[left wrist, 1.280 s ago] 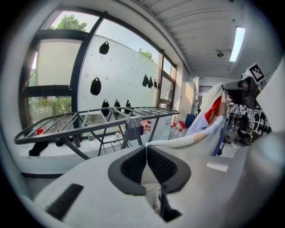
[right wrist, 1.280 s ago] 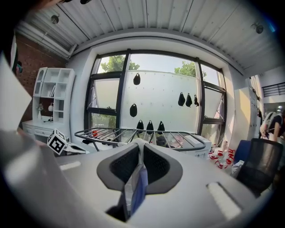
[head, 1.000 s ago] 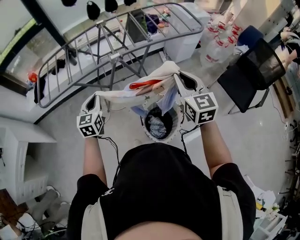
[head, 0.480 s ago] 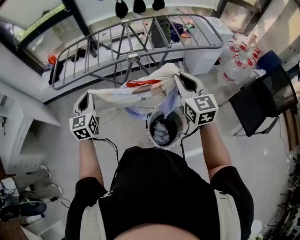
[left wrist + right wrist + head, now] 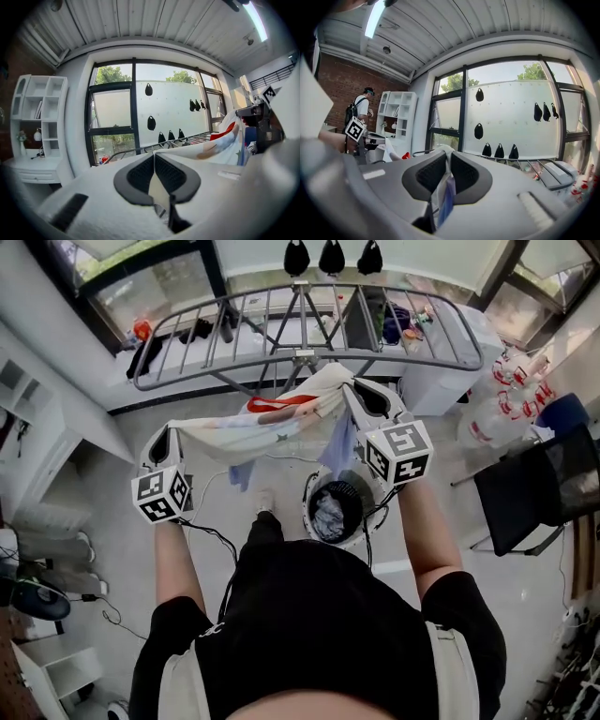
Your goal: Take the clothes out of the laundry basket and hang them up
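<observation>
Left tongs (image 5: 167, 435) clamp one corner of the pale garment (image 5: 262, 426). Right tongs (image 5: 356, 390) clamp the other, with the cloth taut between them. At six o'clock of it, the laundry basket (image 5: 309, 507) holds crumpled cloth that is hard to make out. Only the right gripper view shows a person (image 5: 360, 110), at nine o'clock.

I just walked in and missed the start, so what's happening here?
A person holds a pale printed garment stretched between two handheld grippers: the left gripper and the right gripper are each shut on an edge of it. It hangs above the laundry basket, facing the drying rack, not yet on its bars. More clothes lie in the basket.
</observation>
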